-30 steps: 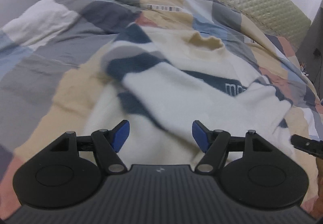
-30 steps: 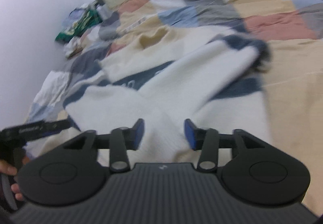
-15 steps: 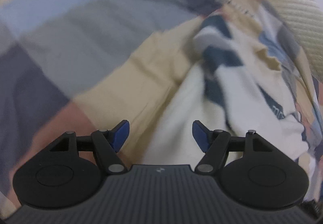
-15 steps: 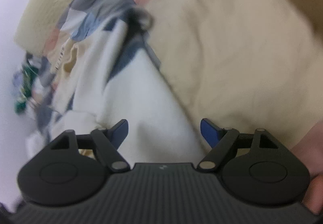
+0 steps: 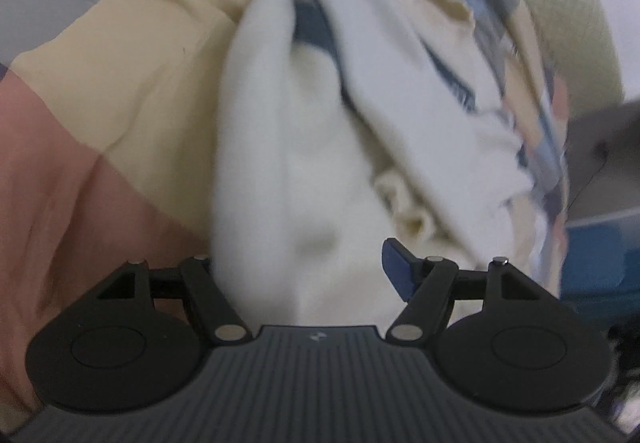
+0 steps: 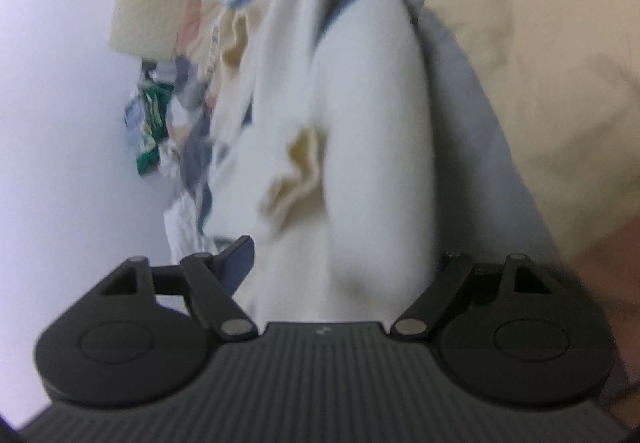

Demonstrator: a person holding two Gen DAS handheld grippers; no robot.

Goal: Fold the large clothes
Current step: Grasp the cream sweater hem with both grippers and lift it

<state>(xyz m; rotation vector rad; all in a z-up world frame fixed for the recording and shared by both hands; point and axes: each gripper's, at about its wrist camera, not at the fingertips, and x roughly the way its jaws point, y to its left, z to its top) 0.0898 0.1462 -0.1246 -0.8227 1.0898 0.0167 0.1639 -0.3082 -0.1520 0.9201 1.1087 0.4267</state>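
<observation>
Sweater (image 5: 288, 147) lies on the bed, cream-white with dark blue bands, its sleeves already laid in over the body and its bottom edge nearest both cameras. In the left wrist view the left gripper (image 5: 298, 263) sits low at one lower corner with its jaws set wide; the fabric bulges up between them and hides the left blue pad, while the right pad (image 5: 396, 267) stands clear of the cloth, so nothing is pinched yet. In the right wrist view the right gripper (image 6: 342, 263) straddles the opposite lower corner in the same way; its jaws have just been opening and now stand wide, with cloth filling the gap and covering the right-hand pad, and again I judge no grip is made. Both pictures are blurred, so how many layers sit between the jaws cannot be told. The main risk is a closure that catches only the top layer or the folded-in sleeve, so the body stays behind and the fold comes undone when lifted. A second risk is catching the patchwork quilt (image 5: 120, 91) underneath, since the lower fingers appear pressed right against it. If one side grips deeper than the other, the hem would rise crooked. A person's hand (image 6: 600, 263) shows at the right edge.
</observation>
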